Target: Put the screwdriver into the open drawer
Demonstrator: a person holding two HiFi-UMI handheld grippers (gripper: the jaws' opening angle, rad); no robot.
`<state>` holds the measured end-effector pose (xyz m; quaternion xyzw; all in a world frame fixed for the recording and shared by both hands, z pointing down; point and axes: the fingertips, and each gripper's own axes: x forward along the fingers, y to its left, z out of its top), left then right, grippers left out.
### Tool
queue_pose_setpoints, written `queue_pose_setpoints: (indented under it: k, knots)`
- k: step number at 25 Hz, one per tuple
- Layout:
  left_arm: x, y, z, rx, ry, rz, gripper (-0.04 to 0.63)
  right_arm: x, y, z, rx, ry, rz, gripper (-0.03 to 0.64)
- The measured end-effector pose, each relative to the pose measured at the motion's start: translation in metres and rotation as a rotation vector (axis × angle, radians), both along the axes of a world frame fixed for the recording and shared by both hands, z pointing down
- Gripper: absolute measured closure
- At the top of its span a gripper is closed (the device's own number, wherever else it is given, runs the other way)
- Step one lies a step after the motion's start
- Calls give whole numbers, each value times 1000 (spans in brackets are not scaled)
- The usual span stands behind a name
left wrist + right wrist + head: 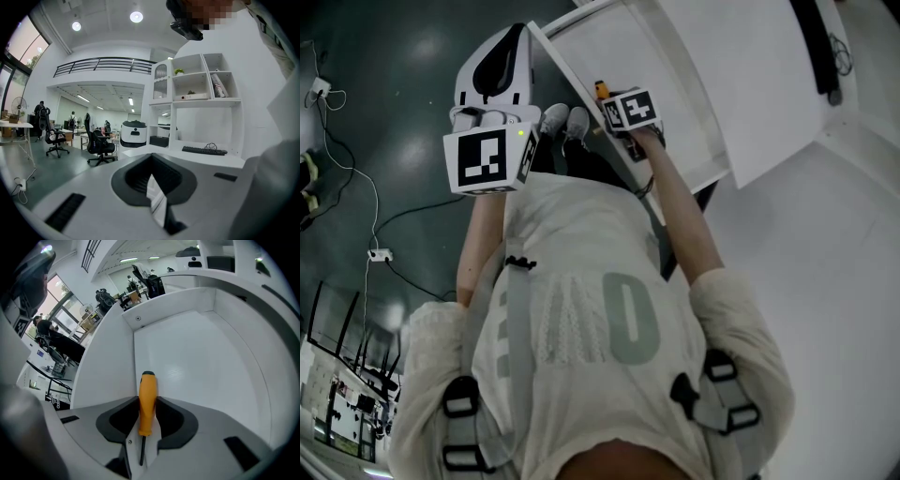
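A screwdriver with an orange handle and a thin dark shaft sits lengthwise between the jaws of my right gripper, handle end pointing out and down. That gripper is shut on the handle and points steeply down over the open white drawer, near its left wall. In the head view the orange handle shows just past the right gripper's marker cube, above the drawer. My left gripper is held up at the left, away from the drawer. Its fingers are together with nothing between them.
A person's shoes stand on the dark floor by the drawer's front. Cables trail over the floor at the left. A white desk top fills the right. The left gripper view shows office chairs, shelves and a keyboard.
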<state>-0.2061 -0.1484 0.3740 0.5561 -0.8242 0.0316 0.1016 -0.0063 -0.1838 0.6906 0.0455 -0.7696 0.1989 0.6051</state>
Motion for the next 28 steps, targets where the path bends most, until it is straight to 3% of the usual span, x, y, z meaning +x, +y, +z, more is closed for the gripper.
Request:
queue_pose_setpoints:
  k: [17, 28]
  knots:
    - [-7, 7, 4, 1, 7, -8, 591, -2, -4, -2, -24, -24, 27, 420]
    - [-4, 8, -1, 9, 3, -5, 591, 1, -5, -4, -26, -15, 37, 419]
